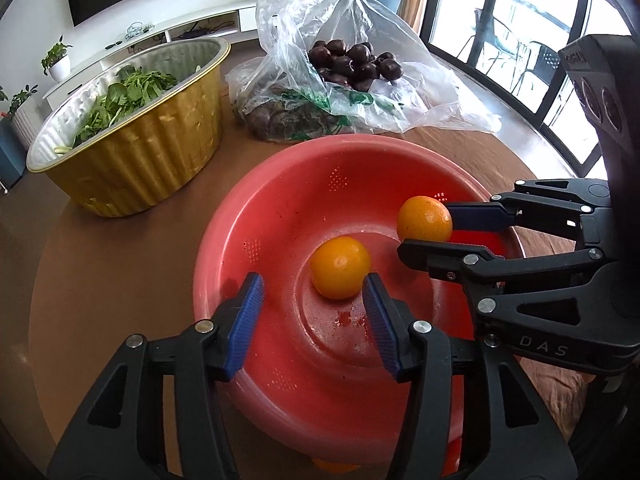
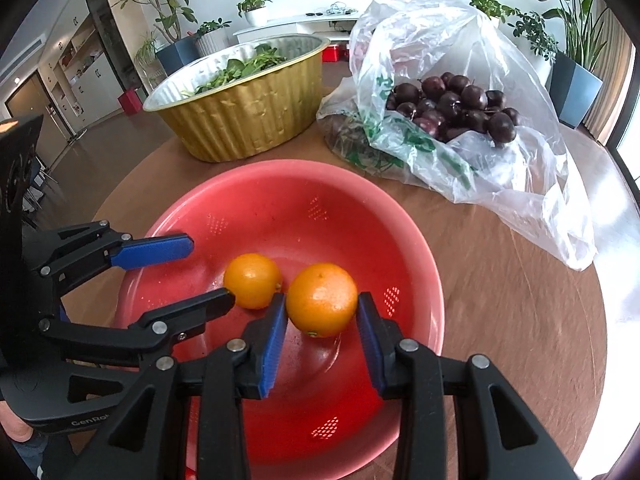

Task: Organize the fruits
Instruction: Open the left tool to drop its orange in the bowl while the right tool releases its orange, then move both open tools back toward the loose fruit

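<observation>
A red colander bowl (image 1: 240,248) (image 2: 280,184) sits on the round brown table. Two oranges are over it. My left gripper (image 1: 314,292) (image 2: 210,274) is open above the bowl, and one orange (image 1: 340,267) (image 2: 252,280) lies on the bowl floor just beyond its fingertips. My right gripper (image 2: 322,308) (image 1: 424,226) is shut on the second orange (image 2: 322,300) (image 1: 425,218), holding it inside the bowl to the right of the first. Dark purple plums (image 1: 352,63) (image 2: 456,106) lie in an open clear plastic bag behind the bowl.
A gold foil tub (image 1: 132,152) (image 2: 244,116) of leafy greens stands at the back left. A second bag (image 1: 280,118) of dark produce lies under the plum bag. The table edge curves close on the right. Something orange (image 1: 334,468) shows below the bowl's near rim.
</observation>
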{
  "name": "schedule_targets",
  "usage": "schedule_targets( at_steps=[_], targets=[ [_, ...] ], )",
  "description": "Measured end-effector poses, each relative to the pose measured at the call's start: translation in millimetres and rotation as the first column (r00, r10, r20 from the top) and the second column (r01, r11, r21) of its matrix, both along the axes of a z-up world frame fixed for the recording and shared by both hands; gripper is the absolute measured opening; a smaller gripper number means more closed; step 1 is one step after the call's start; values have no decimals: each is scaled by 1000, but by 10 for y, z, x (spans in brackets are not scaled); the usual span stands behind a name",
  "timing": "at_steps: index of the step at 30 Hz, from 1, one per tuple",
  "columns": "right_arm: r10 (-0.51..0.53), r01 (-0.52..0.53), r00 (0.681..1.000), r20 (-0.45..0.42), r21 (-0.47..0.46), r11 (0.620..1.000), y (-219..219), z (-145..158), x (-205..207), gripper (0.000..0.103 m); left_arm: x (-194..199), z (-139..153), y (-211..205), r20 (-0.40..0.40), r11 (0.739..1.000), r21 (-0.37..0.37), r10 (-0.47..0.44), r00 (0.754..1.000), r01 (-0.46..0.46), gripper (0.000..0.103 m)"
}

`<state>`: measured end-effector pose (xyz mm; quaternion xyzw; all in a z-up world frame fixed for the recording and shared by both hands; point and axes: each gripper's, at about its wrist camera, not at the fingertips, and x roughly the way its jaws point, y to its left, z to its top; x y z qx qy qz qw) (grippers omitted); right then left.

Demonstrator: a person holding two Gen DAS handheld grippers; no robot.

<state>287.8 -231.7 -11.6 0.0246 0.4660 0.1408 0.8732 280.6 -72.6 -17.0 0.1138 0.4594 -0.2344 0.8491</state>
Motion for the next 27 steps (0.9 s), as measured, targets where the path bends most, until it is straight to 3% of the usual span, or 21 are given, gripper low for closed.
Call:
schedule_targets(
  at_steps=[5,10,12,14,16,18,22,27],
  targets=[
    [-8,8,1000,1,10,1000,-3,11,2,49,-64,78,26,24,1000,8,12,1000,-12,54],
    [-3,3,1000,7,14,1000,4,57,-55,51,-215,203,91,59,1000,-4,16,998,-16,68],
    [-9,9,1000,18,17,1000,-7,97,-103,60,-301,278,136,68,999,-28,21,997,-19,72],
    [-16,15,999,39,32,999,-36,165,-189,61,-418,372,190,86,998,-56,29,996,-24,77],
    [-26,23,998,57,47,999,-72,245,-289,62,-565,474,257,112,996,-88,40,993,-30,85],
    [-43,38,996,74,60,997,-114,316,-394,68,-746,566,327,138,991,-129,48,989,-30,103],
    [-55,45,991,119,86,995,-178,461,-701,70,-1111,589,395,163,993,-114,44,986,-25,103],
    [-64,48,986,155,105,993,-206,530,-1092,73,-1509,420,521,120,991,-114,82,989,-69,103]
  ],
)
